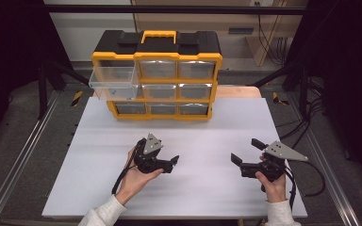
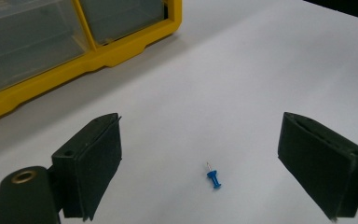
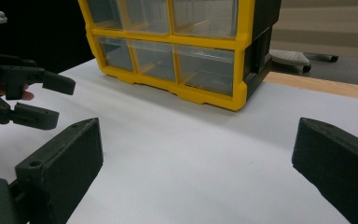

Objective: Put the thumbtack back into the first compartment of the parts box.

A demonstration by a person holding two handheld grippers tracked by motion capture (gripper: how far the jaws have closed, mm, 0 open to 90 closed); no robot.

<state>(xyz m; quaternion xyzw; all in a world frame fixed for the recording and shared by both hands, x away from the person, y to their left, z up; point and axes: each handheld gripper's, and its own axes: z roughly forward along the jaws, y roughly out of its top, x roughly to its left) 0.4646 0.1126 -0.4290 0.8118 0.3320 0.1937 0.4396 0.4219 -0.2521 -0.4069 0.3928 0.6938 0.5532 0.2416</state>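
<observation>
While the pin lies loose on the board, proceed as follows.
Pin [image 2: 213,178]: flat on the board [image 1: 122,188], in front of the organizer [image 1: 156,75].
Left gripper [image 2: 212,168]: jaws wide, straddling the pin, nothing held.
Right gripper [image 1: 242,157]: wide, empty, parked.
Method: lower squarely, centre, close on the blue head.

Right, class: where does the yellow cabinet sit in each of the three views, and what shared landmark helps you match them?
High view: cabinet at top centre, on the far edge of the white board.
Left gripper view: cabinet in the top left corner, its lower rows showing.
Right gripper view: cabinet at top centre, seen corner-on.
Shared landmark: the white board under the cabinet's yellow base.
</observation>
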